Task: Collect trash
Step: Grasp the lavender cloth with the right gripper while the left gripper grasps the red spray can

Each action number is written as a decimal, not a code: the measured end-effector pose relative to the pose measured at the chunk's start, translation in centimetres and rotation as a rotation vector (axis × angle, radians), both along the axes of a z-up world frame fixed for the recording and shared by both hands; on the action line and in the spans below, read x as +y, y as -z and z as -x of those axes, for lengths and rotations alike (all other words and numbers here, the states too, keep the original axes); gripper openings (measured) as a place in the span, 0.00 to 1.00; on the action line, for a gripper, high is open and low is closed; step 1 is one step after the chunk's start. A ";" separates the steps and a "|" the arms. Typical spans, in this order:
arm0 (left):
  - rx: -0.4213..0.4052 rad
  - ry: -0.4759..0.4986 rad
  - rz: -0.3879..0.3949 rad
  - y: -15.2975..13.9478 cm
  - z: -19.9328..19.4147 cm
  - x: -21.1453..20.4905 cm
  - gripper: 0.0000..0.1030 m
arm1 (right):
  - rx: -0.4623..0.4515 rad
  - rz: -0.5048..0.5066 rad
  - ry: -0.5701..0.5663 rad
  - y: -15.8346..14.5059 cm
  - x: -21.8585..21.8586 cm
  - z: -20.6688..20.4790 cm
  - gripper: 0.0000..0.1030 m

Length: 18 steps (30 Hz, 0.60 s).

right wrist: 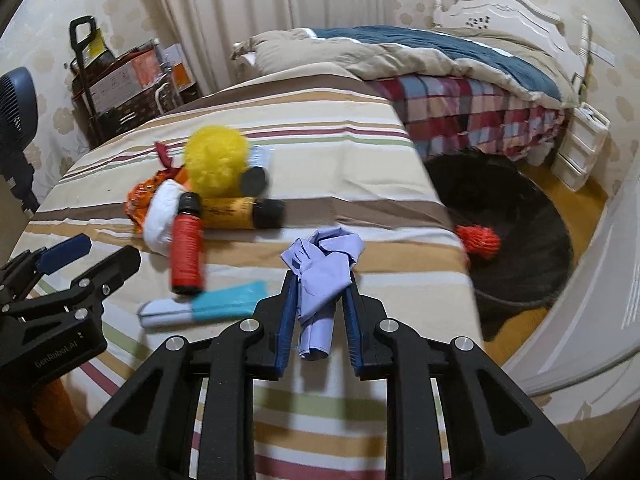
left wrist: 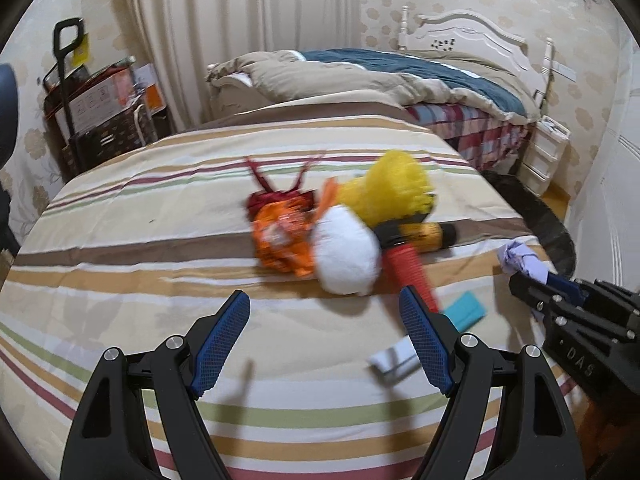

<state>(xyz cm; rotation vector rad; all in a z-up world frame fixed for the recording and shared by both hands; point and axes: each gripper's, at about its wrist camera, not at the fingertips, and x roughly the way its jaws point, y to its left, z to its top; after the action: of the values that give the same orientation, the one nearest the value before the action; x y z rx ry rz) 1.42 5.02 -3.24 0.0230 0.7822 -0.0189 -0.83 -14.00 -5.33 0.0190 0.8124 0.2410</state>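
Note:
My right gripper (right wrist: 320,284) is shut on a crumpled lavender paper wad (right wrist: 324,256), held just above the striped sheet (right wrist: 340,152). The same wad (left wrist: 520,260) shows at the right gripper's (left wrist: 534,278) tips in the left wrist view. My left gripper (left wrist: 324,320) is open and holds nothing, hovering short of a blurred pile: an orange wrapper (left wrist: 280,240), a white wad (left wrist: 346,256), yellow mesh (left wrist: 396,188), a yellow-and-black tube (left wrist: 420,236) and a red bottle (left wrist: 412,276). A teal-and-white packet (right wrist: 216,304) lies flat near the red bottle (right wrist: 186,256).
A black bin (right wrist: 520,280) stands on the floor off the sheet's right edge, with an orange-red mesh ball (right wrist: 478,240) inside. Beyond are a bed with a rumpled duvet (right wrist: 440,56), a white drawer unit (right wrist: 580,148), a trolley of boxes (right wrist: 120,80) and a fan (right wrist: 18,112).

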 end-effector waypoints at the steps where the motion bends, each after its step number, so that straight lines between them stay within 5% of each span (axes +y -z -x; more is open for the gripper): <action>1: 0.000 0.010 -0.001 0.0 -0.2 -0.7 0.75 | 0.001 -0.002 0.006 0.0 -0.4 0.0 0.21; 10: 0.035 0.004 -0.050 1.4 -1.8 -4.2 0.60 | 0.002 -0.055 0.049 0.4 -3.5 0.3 0.21; 15: 0.052 -0.012 -0.048 1.8 -1.9 -4.1 0.33 | 0.003 -0.077 0.050 0.5 -4.1 0.2 0.21; 18: 0.047 -0.004 -0.043 1.8 -1.5 -3.9 0.29 | 0.004 -0.087 0.048 0.6 -4.2 0.2 0.21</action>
<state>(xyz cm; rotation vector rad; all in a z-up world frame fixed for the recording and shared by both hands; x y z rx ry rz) 2.88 1.09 -5.00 0.0623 0.8298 0.0013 -1.07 -18.23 -5.90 0.1205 0.8041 0.2311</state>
